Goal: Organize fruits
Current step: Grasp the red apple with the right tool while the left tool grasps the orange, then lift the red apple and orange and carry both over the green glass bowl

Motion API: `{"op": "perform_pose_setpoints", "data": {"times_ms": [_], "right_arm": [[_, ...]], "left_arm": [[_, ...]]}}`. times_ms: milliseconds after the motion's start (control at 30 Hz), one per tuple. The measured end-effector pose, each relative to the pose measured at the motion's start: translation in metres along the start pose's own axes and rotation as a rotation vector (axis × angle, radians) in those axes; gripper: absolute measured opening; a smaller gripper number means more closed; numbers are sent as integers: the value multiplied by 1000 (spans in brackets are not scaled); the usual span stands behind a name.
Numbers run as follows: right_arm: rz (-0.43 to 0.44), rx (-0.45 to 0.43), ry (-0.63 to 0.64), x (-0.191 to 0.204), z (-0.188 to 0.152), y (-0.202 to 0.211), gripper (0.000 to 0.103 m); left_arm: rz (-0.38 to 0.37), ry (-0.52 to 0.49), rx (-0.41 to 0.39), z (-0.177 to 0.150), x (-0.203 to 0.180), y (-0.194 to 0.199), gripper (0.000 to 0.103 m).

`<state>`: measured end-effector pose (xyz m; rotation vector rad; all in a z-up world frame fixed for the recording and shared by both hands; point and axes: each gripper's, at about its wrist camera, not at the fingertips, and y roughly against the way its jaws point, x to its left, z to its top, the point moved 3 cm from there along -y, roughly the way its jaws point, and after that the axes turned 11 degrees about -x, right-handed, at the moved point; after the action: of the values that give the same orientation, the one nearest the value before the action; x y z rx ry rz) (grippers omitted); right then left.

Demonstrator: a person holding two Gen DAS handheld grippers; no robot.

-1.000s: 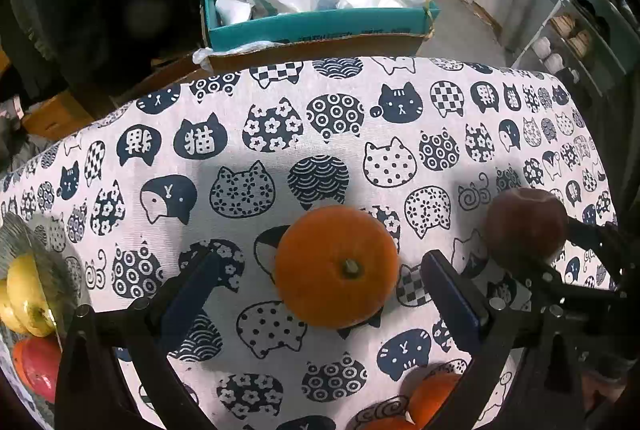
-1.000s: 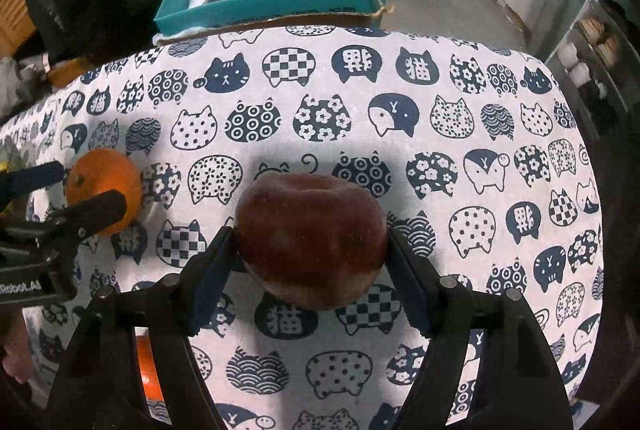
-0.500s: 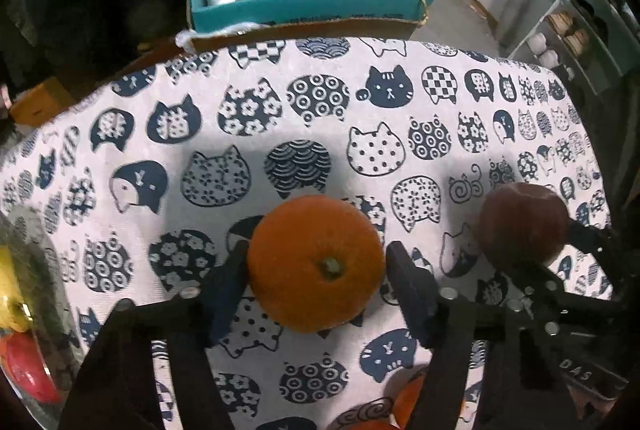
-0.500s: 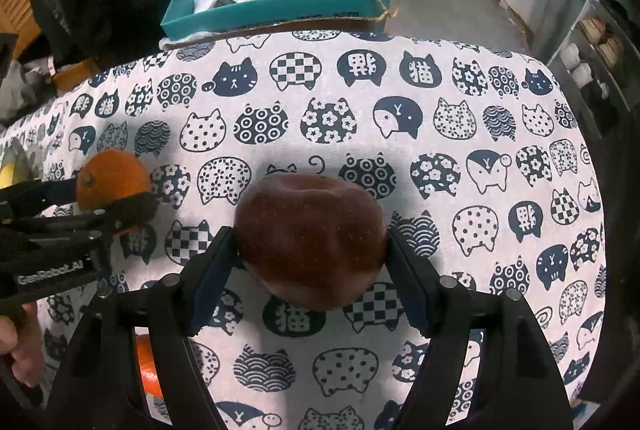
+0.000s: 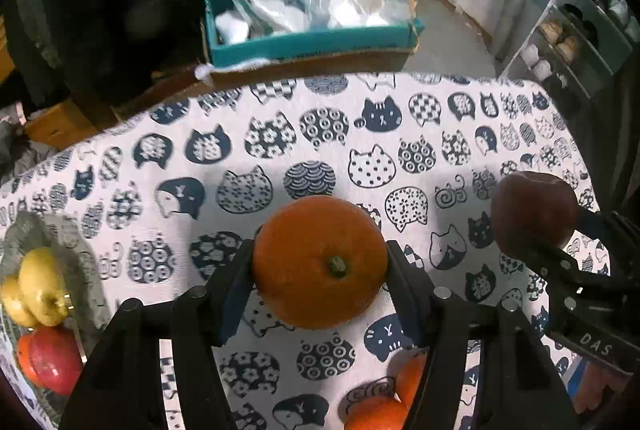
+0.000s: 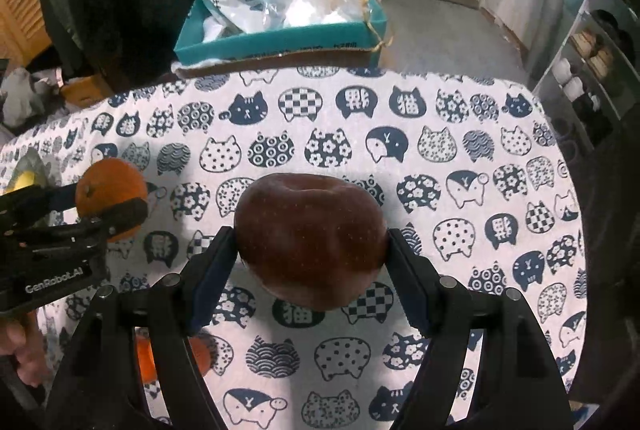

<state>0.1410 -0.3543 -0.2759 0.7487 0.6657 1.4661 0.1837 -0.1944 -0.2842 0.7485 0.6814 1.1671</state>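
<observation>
My left gripper point(image 5: 320, 266) is shut on an orange point(image 5: 320, 262), stem end toward the camera, held a little above the cat-print cloth point(image 5: 320, 134). The same orange point(image 6: 110, 198) shows at the left of the right wrist view, between the left gripper's fingers point(image 6: 120, 212). In my right gripper point(image 6: 310, 244) sits a dark red apple point(image 6: 310, 238), pads pressed on both its sides; this apple point(image 5: 534, 214) appears at the right of the left wrist view. A grey plate point(image 5: 76, 262) at the left edge holds yellow apples point(image 5: 38, 288), a red apple point(image 5: 54, 358) and an orange.
Two more oranges point(image 5: 384, 402) lie on the cloth near the front, one seen as an orange point(image 6: 146, 354) under my right gripper. Beyond the table's far edge stands a teal box point(image 6: 280, 38) with plastic bags. A shoe rack point(image 5: 568, 42) stands at the right. A hand point(image 6: 20, 354) grips the left tool.
The left jaws closed onto the orange and lifted it off the cloth. The right gripper rose slightly with the apple still held.
</observation>
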Motion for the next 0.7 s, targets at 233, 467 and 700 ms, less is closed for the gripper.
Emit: {"op": "perform_pose_setpoints", "data": {"times_ms": [233, 467, 700], "right_arm": [[7, -46, 9, 8, 9, 24, 75], [29, -98, 24, 21, 20, 50, 75], [55, -145, 39, 32, 28, 74, 75]], "left_arm": [[0, 9, -70, 9, 3, 37, 64], [13, -8, -148, 17, 6, 77, 64], [16, 8, -208, 21, 16, 112, 64]]}}
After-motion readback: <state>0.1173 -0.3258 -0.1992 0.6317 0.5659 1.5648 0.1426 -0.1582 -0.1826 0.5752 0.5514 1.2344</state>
